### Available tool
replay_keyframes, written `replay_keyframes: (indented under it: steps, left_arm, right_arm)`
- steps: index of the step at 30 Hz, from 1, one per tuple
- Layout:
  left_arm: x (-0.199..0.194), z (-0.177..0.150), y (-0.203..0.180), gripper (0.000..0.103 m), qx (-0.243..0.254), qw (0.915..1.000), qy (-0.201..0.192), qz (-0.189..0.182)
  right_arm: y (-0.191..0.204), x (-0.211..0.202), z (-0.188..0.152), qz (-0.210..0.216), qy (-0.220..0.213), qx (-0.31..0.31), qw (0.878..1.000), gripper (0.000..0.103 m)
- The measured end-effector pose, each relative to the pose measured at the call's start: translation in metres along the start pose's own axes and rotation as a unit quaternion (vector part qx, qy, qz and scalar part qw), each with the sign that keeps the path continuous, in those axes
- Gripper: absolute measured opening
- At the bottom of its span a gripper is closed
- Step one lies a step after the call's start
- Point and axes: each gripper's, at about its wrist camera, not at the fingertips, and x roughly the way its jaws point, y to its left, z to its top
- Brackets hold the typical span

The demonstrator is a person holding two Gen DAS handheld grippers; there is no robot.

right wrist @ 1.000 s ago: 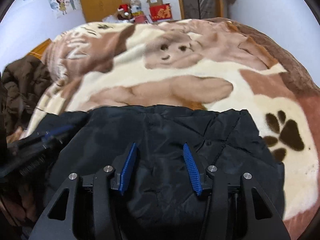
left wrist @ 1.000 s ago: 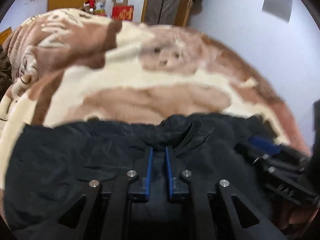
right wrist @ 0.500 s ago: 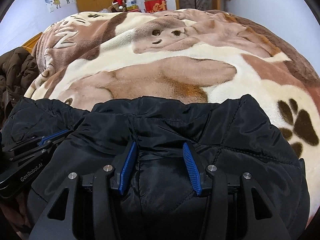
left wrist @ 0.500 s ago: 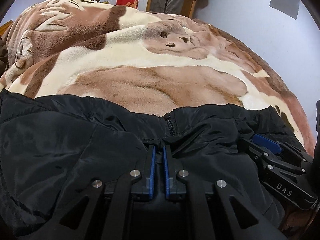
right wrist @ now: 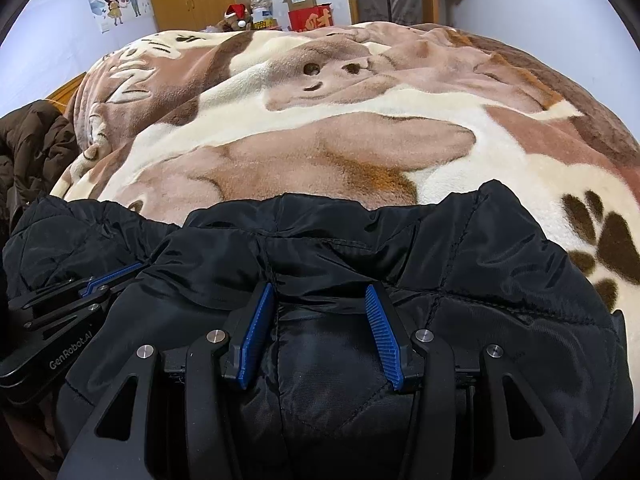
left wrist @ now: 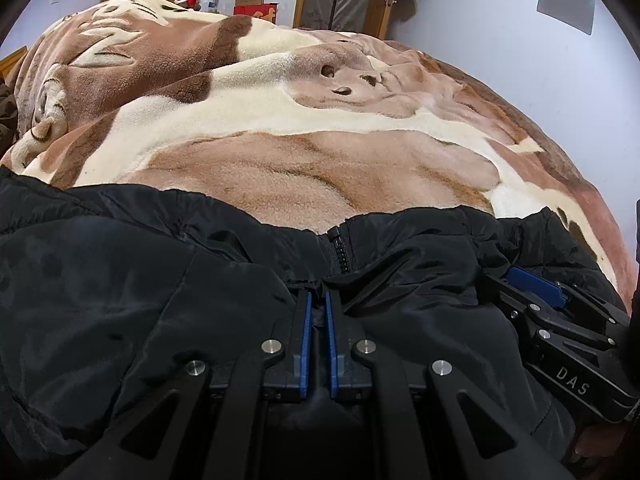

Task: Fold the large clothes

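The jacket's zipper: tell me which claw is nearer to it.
Left. The left claw pinches the black jacket just below the zipper; the right claw sits farther off, open over fabric.

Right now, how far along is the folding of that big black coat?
Done: the black coat lies on the bed blanket. In hand: the left tongs pinch fabric near the zipper; the right tongs sit open on it. Left: it looks bunched, no neat fold showing.

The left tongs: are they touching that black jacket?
Touching. In the left wrist view, the left tongs are closed on a fold of the black jacket, just below its zipper.
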Motion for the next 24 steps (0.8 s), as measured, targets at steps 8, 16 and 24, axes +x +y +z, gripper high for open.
replay_keyframes:
  steps: [8,16,24]
  left_arm:
    - [-0.055,0.018,0.013,0.008,0.012,0.9998,0.005,-0.013]
    - [-0.103,0.006,0.133,0.008,-0.036,0.9960,-0.034,0.074]
    - [-0.063,-0.018,0.144,0.007,-0.049,0.9944,-0.042,0.084]
  right_arm:
    - [-0.008,-0.067,0.013,0.001,-0.023,0.002,1.000,0.048]
    - [-0.080,-0.074,-0.013,-0.070,-0.028,0.045,0.996,0.048]
    - [-0.084,-0.042,-0.019,-0.085,-0.032,0.047,0.995,0.049]
